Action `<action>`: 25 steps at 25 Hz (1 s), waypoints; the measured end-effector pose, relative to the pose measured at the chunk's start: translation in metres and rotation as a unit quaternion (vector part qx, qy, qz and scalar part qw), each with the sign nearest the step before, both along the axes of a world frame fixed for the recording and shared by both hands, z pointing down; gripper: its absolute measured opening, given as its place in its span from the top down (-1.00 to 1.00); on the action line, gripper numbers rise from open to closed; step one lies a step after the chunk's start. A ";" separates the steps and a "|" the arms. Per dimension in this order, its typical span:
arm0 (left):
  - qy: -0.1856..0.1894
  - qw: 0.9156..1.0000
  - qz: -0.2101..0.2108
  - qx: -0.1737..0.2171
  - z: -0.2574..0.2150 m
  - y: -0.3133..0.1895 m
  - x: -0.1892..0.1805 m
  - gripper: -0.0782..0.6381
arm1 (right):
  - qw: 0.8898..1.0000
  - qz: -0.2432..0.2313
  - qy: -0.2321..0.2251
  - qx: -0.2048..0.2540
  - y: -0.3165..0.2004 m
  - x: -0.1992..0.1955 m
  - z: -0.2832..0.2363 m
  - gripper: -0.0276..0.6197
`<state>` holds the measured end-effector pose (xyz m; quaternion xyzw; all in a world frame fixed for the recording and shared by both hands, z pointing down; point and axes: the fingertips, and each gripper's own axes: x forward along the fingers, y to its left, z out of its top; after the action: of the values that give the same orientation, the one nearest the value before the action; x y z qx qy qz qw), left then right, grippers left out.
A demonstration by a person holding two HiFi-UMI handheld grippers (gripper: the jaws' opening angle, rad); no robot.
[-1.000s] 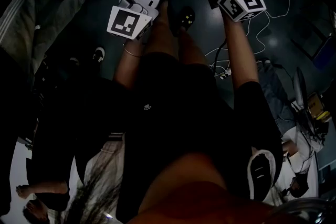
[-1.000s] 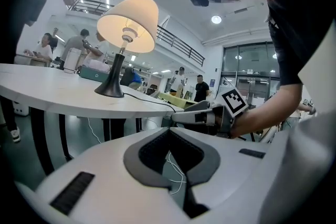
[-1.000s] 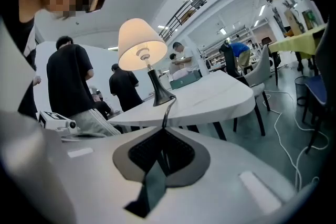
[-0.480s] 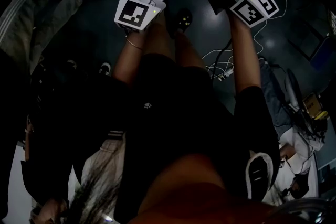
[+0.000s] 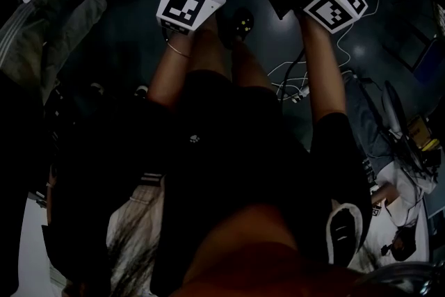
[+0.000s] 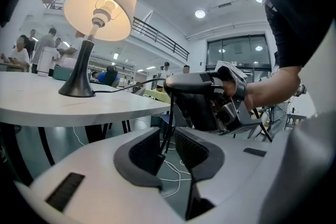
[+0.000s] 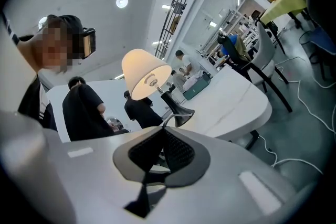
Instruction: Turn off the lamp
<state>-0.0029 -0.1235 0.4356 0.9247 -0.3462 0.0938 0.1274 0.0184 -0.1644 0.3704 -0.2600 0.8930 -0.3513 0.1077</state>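
The right gripper (image 7: pixel 159 134) pinches the cord (image 6: pixel 169 113) while the left gripper (image 6: pixel 167 134) straddles it, jaws slightly apart; a hard tug could topple the lit lamp (image 6: pixel 98 8) on the table (image 6: pixel 105 107), far left.

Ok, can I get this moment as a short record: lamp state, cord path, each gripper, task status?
lamp: lit, upright on the white table
cord: runs from the lamp's base off the table edge to the right gripper, then hangs down into the left gripper
left gripper: jaws apart, one on each side of the cord, not clamped
right gripper: jaws together at the tips, apparently on the cord
task status: lamp not yet off
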 end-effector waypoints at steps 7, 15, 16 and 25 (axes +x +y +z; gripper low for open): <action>0.020 1.000 0.007 -0.008 0.001 -0.008 0.013 0.57 | 1.000 0.001 -0.015 -0.013 0.001 -0.007 0.002 0.88; 0.026 0.999 0.017 -0.010 -0.004 -0.012 0.025 0.72 | 0.999 0.028 -0.019 -0.004 -0.003 0.009 0.005 0.88; 0.030 0.999 0.020 -0.010 -0.008 -0.011 0.030 0.72 | 0.999 0.035 -0.023 0.002 -0.003 0.015 0.003 0.87; 0.060 0.998 0.029 -0.006 -0.034 -0.004 0.060 0.73 | 0.989 0.137 0.048 -0.025 0.030 0.085 0.047 0.82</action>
<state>0.0567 -0.1272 0.4019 0.9375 -0.3105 0.0441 0.1511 0.1031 -0.1341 0.4177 -0.3989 0.8440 -0.3429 0.1046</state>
